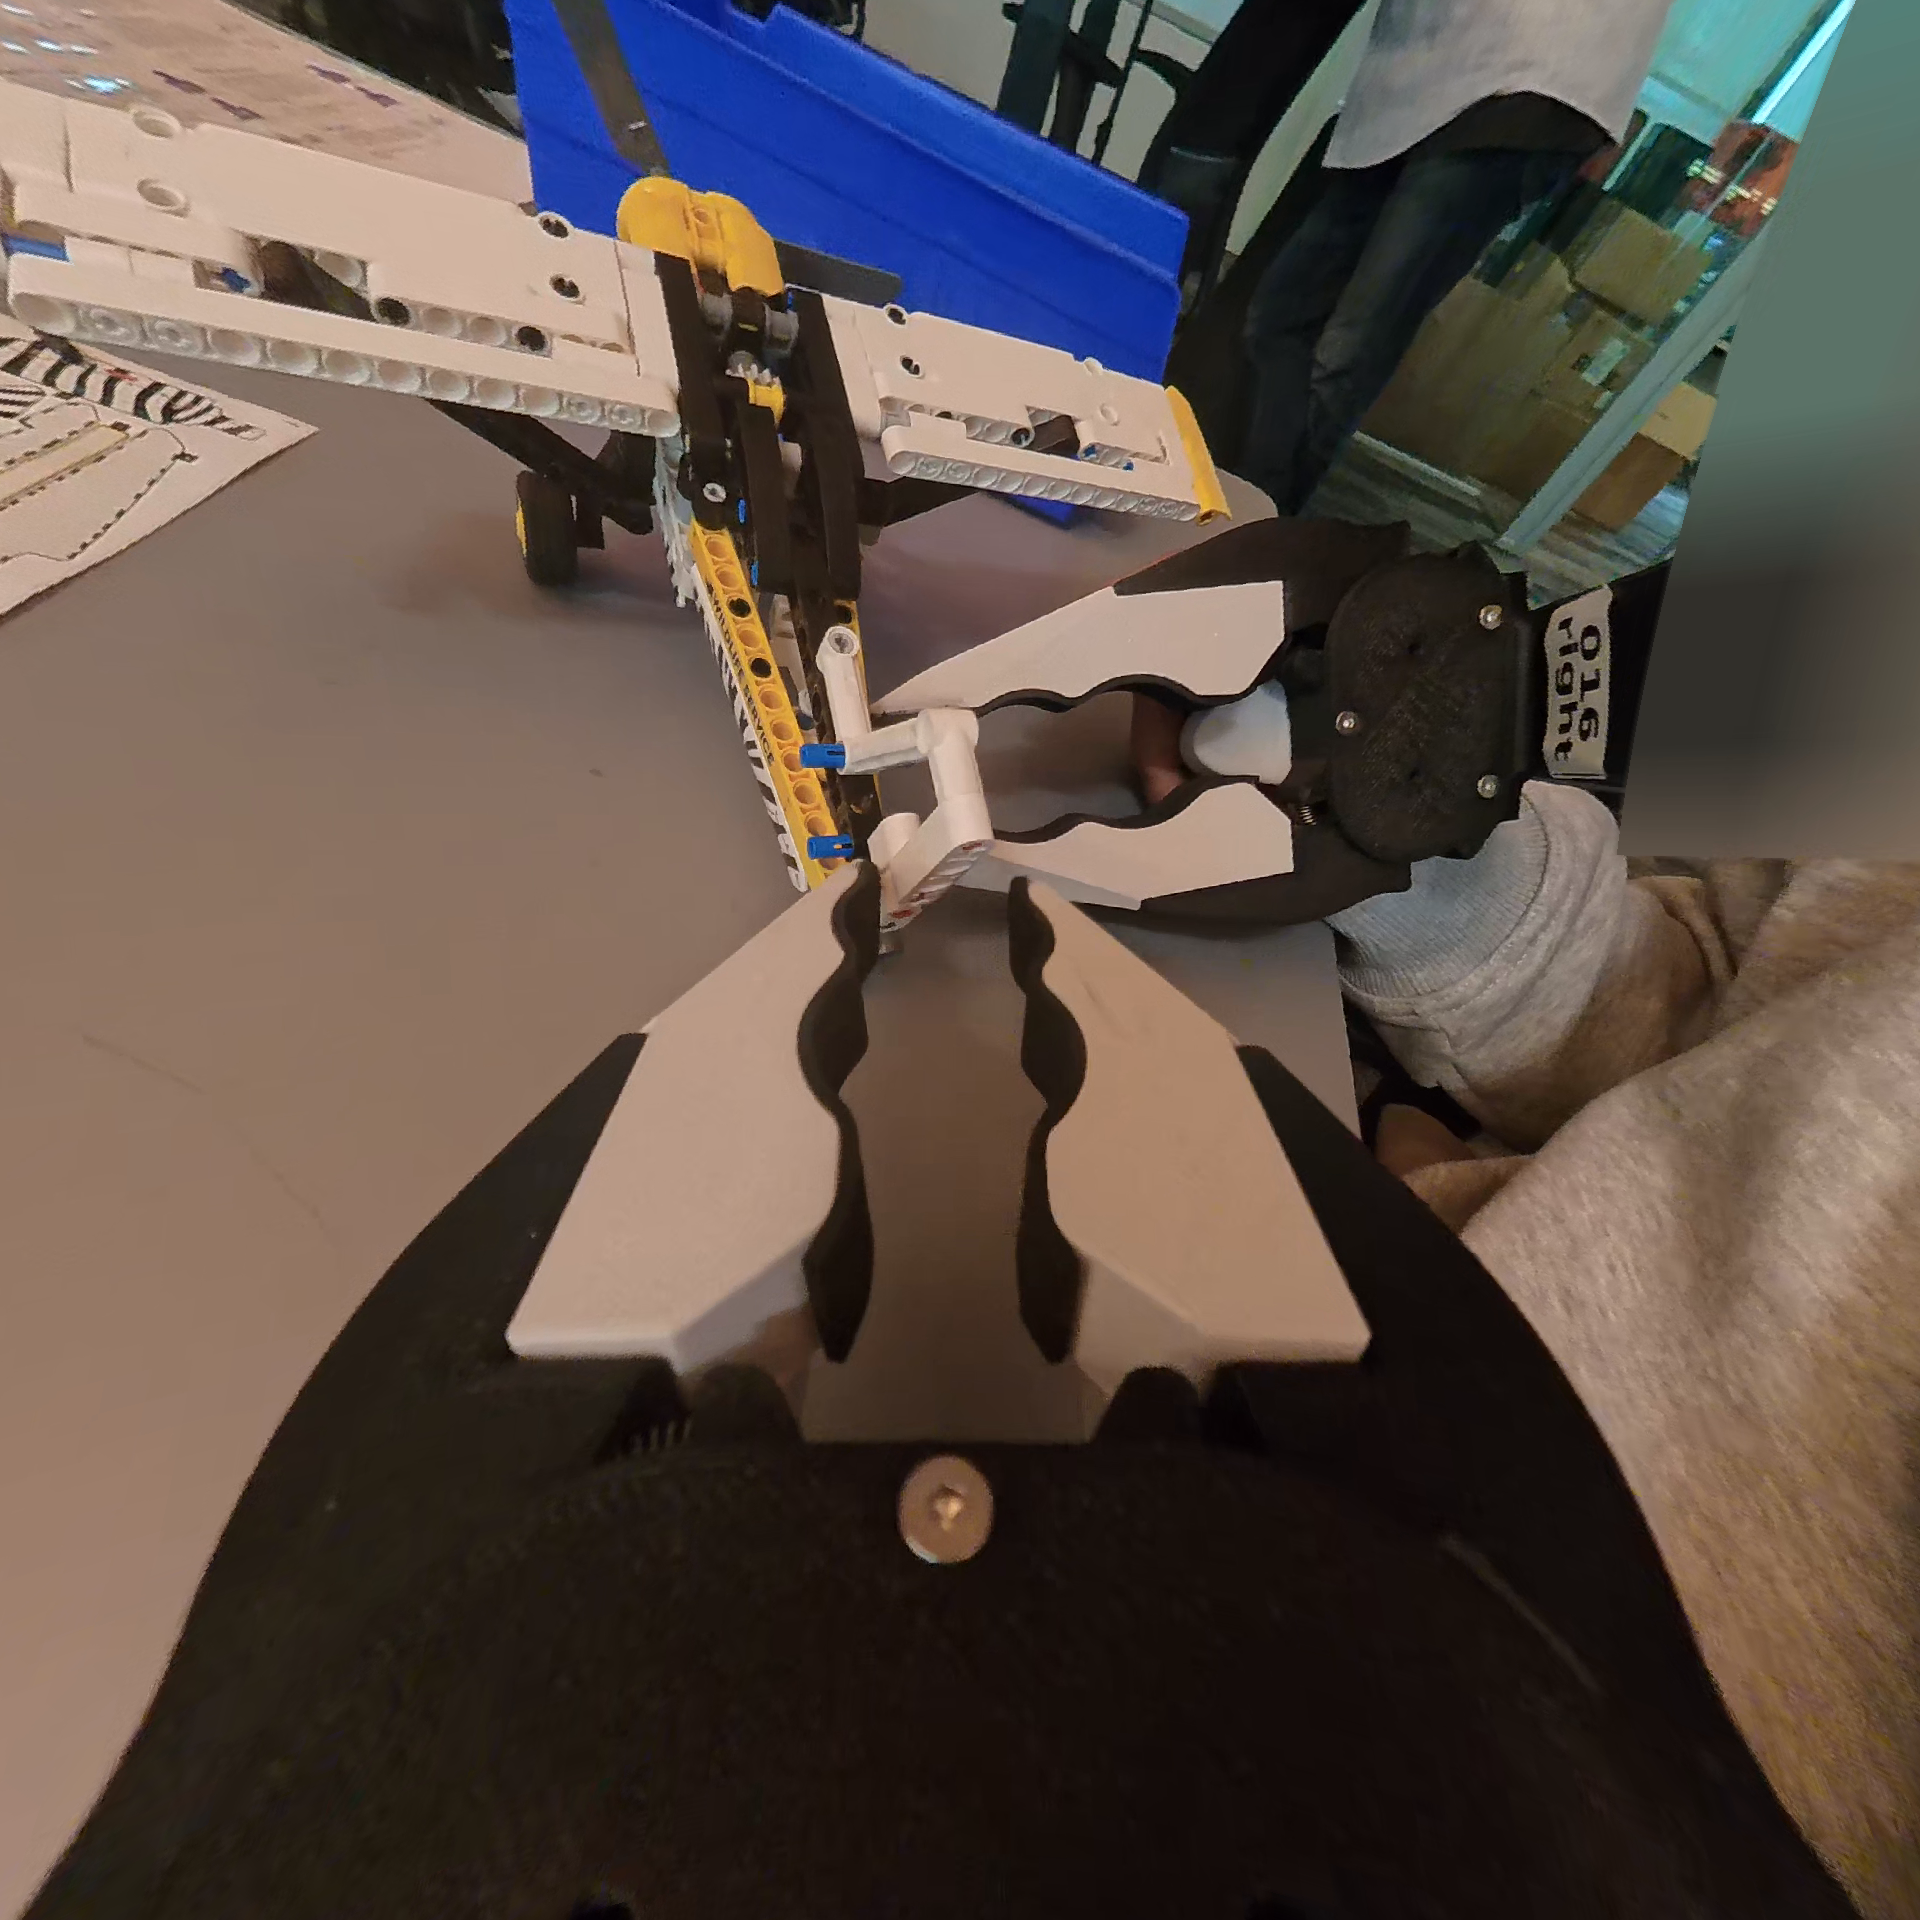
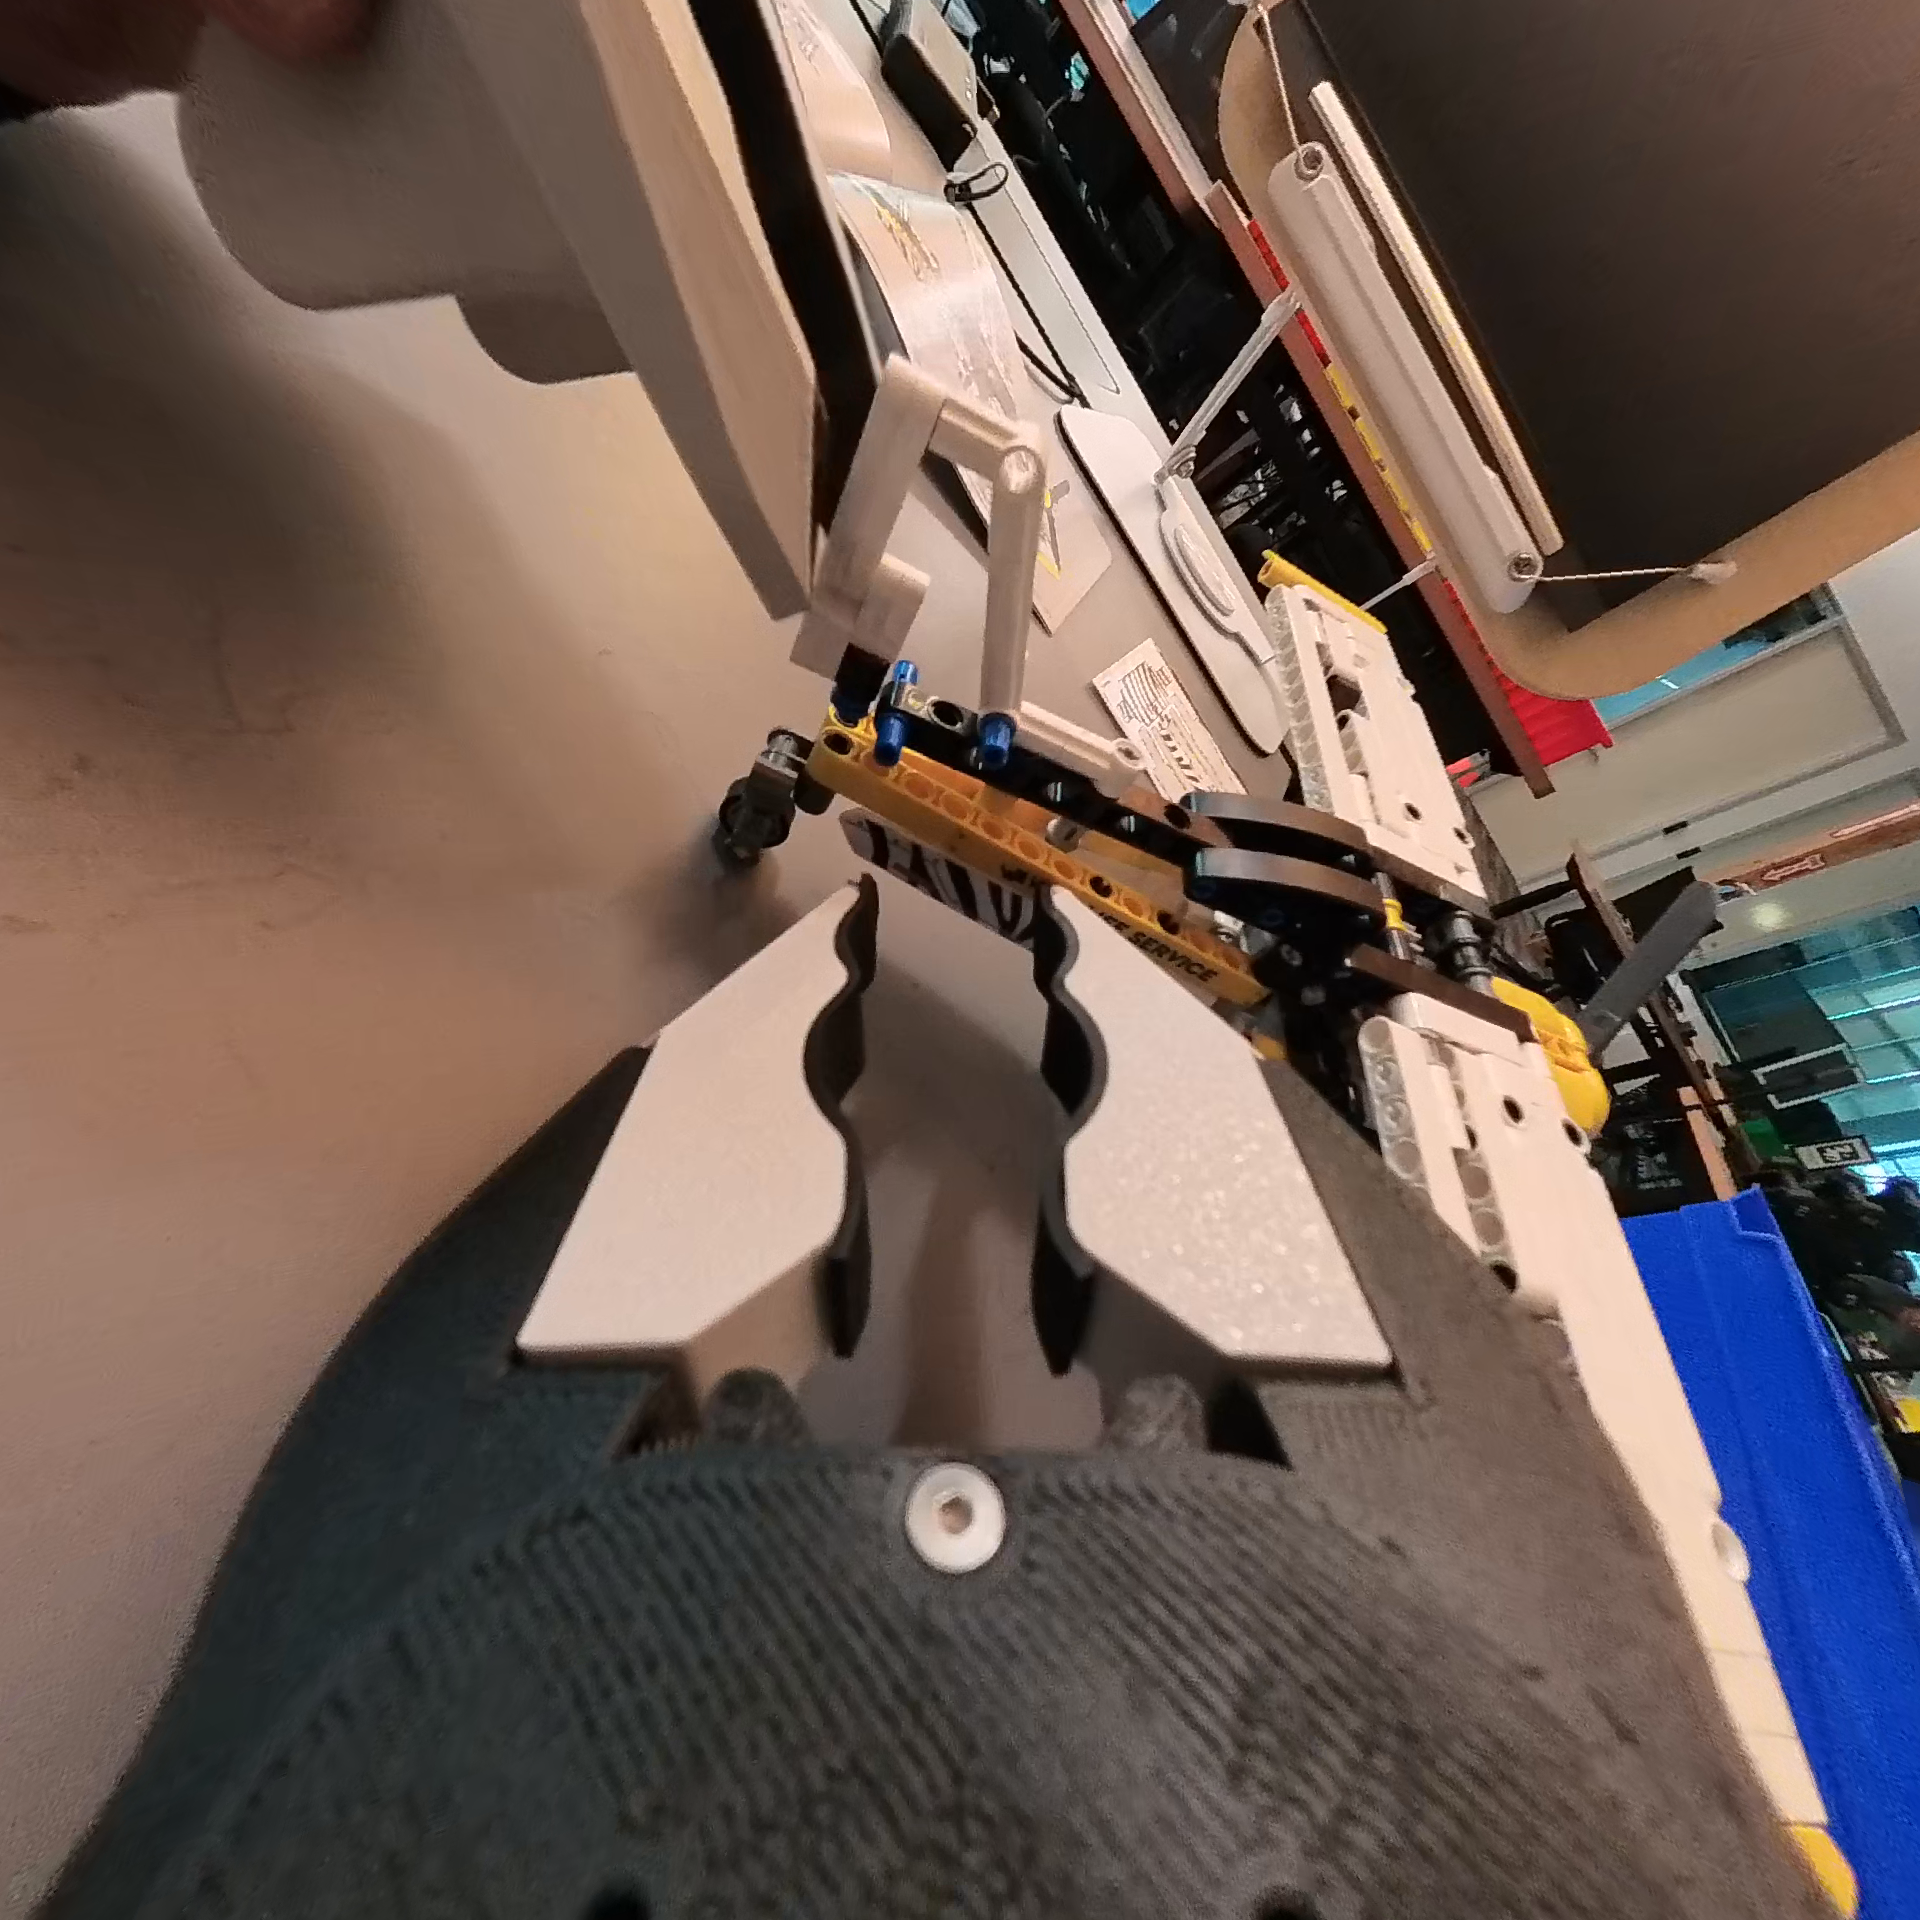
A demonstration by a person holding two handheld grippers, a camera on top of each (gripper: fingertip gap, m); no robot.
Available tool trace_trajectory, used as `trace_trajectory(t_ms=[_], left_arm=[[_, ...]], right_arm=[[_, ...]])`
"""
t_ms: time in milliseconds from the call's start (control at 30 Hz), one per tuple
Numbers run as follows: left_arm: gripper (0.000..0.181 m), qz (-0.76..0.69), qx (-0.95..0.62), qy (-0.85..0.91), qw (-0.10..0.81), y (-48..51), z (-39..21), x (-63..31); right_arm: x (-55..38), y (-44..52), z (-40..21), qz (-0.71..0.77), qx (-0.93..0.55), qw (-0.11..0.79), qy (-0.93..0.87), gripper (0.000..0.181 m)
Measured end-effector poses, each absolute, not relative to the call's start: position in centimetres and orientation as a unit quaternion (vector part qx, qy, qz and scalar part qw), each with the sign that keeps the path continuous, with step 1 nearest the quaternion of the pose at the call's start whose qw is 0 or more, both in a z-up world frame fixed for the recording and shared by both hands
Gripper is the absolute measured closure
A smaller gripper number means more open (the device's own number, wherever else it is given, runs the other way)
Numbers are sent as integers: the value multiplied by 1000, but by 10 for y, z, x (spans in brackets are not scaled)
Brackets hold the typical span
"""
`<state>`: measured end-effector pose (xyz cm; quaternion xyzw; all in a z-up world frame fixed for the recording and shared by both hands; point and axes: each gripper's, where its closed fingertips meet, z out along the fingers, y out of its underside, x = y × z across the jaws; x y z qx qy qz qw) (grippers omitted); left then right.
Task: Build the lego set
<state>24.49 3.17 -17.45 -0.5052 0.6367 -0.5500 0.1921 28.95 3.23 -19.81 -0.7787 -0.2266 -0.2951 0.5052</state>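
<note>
Lego plane (image 1: 727, 416) sits on grey tabletop (image 1: 260, 779), nose end away, tail end toward the left gripper (image 1: 935, 894). White wings (image 1: 343, 301) spread both sides w/ rows of pin holes, right tip capped yellow. Yellow rounded piece on top at centre, black beams running down the fuselage, yellow beam w/ holes along the side, zebra-striped sticker below it. Black wheel (image 1: 545, 525) under the body on the tabletop. Blue pins (image 1: 821, 755) stick out near the tail.

White tail frame (image 1: 940, 790) of linked thin beams is at the rear, partly on the blue pins. Right gripper (image 1: 935, 779) comes in from the right, fingers (image 1: 1091, 644) apart w/ the white frame between the tips; can't tell if they actually squeeze it. Left gripper's fingers (image 1: 727, 1143) are parted, nothing between, left tip just beside the frame's lower end.

Blue bin (image 1: 883, 187) behind the plane; printed sheet (image 1: 94, 447) on tabletop at left.
</note>
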Motion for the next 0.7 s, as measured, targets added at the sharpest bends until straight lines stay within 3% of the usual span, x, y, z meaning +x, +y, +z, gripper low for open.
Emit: trace_trajectory(t_ms=[233,333,600,700], left_arm=[[142,-540,-511,645,178,36,-179,238],[140,-548,-514,632,192,44,-172,236],[141,-580,-536,553,266,88,-147,216],[142,-586,-526,527,321,105,-133,200]], right_arm=[[291,29,-184,-297,-757,542,-210,161],[305,24,-170,-322,-744,560,-171,181],[281,3,-110,-281,-636,705,-137,181],[247,2,-88,-186,-587,778,-122,181]])
